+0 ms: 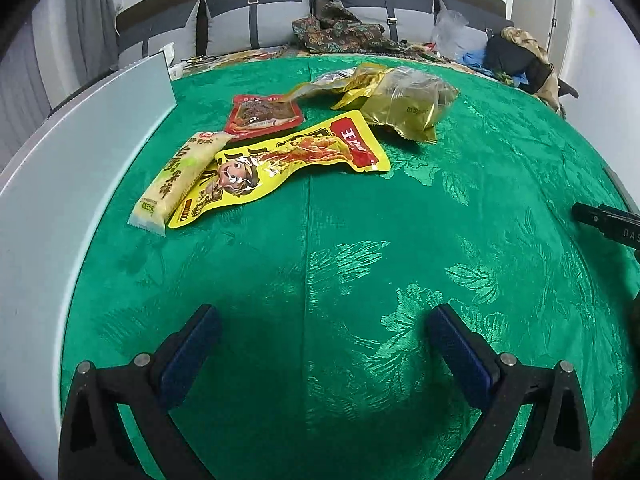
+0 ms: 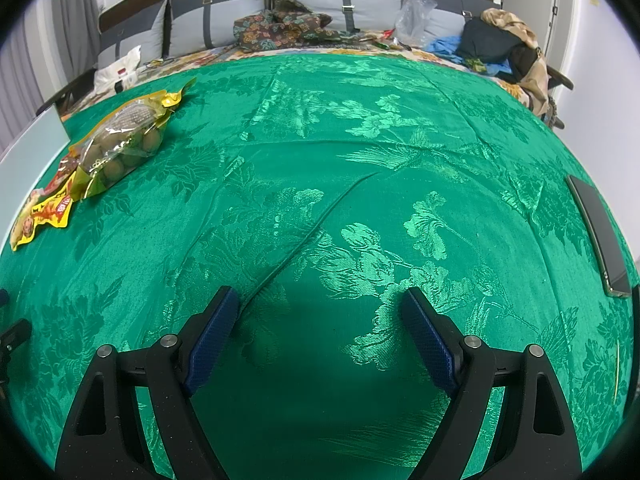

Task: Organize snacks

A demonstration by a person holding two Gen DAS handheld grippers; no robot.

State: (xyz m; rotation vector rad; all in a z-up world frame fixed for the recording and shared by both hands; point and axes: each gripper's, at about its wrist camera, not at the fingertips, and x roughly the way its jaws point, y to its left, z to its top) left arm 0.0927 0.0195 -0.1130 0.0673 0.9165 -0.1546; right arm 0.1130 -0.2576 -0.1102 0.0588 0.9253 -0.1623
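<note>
Left wrist view: left claw (image 1: pixel 320 344) released, empty, hovering over green cloth (image 1: pixel 360 240) on the bench. Snack cluster ahead-left, beside white bin wall (image 1: pixel 80 152). Yellow packet (image 1: pixel 280 168) lies flat, long axis running near-left to far-right, red end farthest, overlapping rice stick pack (image 1: pixel 176 176). Red packet (image 1: pixel 262 114) behind; gold bag (image 1: pixel 400 100) far right, puffy. Likely light, slick foil, floppy; pinch a sealed edge. Right claw (image 2: pixel 320 336) also released, well apart from the snacks.
</note>
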